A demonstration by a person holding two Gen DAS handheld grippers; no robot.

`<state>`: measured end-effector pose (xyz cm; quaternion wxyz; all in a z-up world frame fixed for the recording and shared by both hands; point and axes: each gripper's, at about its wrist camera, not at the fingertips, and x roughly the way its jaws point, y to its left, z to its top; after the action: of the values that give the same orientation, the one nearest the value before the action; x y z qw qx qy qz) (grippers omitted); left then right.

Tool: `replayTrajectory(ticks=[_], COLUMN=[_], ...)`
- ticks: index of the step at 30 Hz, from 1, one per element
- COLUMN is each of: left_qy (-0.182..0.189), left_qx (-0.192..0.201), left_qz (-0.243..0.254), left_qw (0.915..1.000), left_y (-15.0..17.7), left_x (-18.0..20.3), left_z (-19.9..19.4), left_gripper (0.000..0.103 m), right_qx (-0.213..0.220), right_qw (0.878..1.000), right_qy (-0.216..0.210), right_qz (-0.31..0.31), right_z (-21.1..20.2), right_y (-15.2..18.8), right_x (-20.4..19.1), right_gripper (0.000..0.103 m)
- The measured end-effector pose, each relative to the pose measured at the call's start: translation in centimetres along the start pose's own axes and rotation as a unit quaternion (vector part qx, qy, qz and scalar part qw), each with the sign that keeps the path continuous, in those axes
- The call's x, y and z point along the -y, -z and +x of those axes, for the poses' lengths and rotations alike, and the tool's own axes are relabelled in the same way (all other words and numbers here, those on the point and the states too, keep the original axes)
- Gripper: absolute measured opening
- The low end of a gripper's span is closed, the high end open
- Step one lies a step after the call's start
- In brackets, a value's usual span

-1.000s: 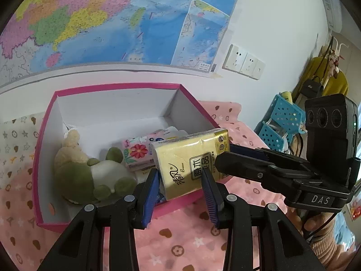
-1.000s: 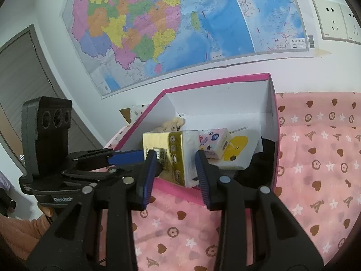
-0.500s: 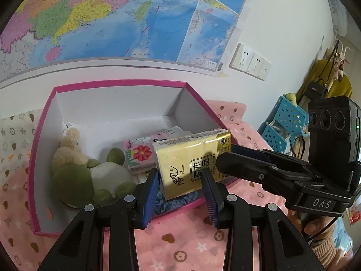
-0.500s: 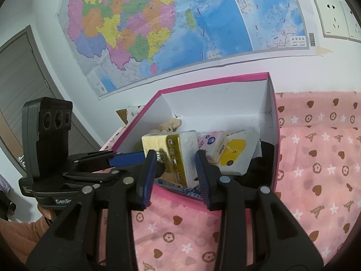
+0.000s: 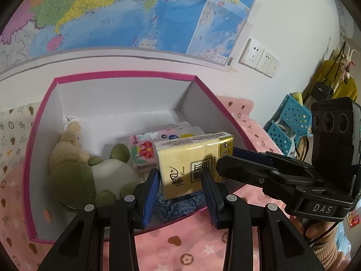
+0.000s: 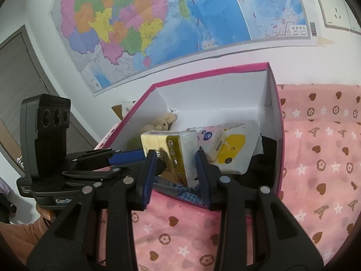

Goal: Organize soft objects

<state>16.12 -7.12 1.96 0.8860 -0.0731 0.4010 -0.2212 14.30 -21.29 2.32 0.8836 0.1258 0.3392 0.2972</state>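
**Tissue pack held over the pink box by both grippers**

Here the yellow tissue pack (image 5: 194,160) hangs just above the near edge of the pink box (image 5: 126,75), gripped from two sides at once. The left gripper (image 5: 180,192) clamps its lower end between narrow blue pads, and the right gripper (image 6: 176,171) pinches its short end the same way. Neither stands wide; both are closed on the pack.

Inside the box lie a green frog plush (image 5: 90,176), a beige teddy (image 5: 70,142), a floral tissue pack (image 5: 146,151), a white pack with a yellow mark (image 6: 234,151), and blue checked cloth (image 5: 178,203) right under the held pack. The box sits on a pink patterned blanket (image 6: 315,158).

The step in hand looks like placing: the pack is over the box but not yet set down. The next move probably calls for lowering it onto the checked cloth beside the floral pack, then easing both sets of pads apart together so that the soft pack does not tip or drag out over the rim.
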Motion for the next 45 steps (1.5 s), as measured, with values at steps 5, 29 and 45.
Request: replayTrajectory(ticks=[5,29,45], left_qy=[-0.004,-0.102,-0.179], left_qx=[-0.008,0.108,0.114], left_qz=[-0.007,0.015,-0.005], left_qw=[0.9999,0.9888,0.9772], left_y=[0.1,4.2,10.3], left_x=[-0.5,0.1,0.3], left_z=[0.6,-5.5,-8.1], left_gripper=[0.038,0.103,0.103], right_qx=[-0.011,0.043,0.053], right_qw=[1.000,0.995,0.982], right_qy=[0.004,0.081,0.150], right_qz=[0.005,-0.045,-0.097], right_z=[0.5,-2.6,-3.3], right_y=[0.3,3.3,9.2], right_x=[0.1,-2.0,-6.5], right_gripper=[0.039,0.079,0.101])
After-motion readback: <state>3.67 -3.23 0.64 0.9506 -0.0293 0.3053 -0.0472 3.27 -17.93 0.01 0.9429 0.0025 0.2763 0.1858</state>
